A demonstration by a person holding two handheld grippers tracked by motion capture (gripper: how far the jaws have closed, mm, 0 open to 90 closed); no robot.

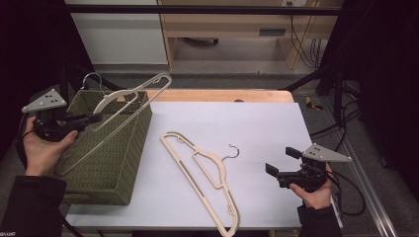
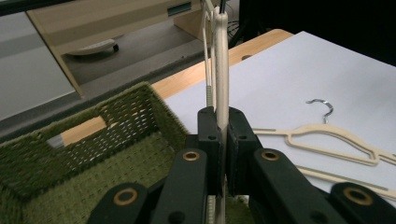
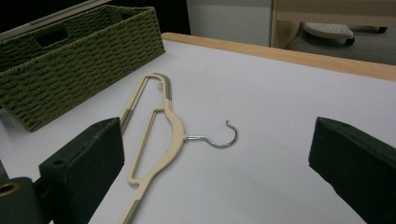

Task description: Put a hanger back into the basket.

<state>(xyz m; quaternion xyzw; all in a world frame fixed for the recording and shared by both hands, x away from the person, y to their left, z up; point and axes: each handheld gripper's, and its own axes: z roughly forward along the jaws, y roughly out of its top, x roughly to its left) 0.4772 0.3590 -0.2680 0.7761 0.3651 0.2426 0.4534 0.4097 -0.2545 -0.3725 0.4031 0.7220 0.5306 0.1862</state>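
Forearms and hands entered the high view from below: the left gripper (image 1: 94, 118) was clamped on a beige hanger (image 1: 129, 96) held over the green woven basket (image 1: 111, 163), while the right gripper (image 1: 279, 161) stood with jaws apart, a second hanger (image 1: 207, 173) lying on the white table (image 1: 257, 128) just to its left.

Black jaws in the left gripper view pinched the hanger's bar (edge-on, rising upright), basket below.

Wide-open jaws in the right gripper view framed the lying hanger ahead, untouched.

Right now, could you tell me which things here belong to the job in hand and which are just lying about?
In the job: held hanger, left gripper, green woven basket, second hanger on the white sheet.

Lying about: right gripper, open and idle; cabinet behind the table.
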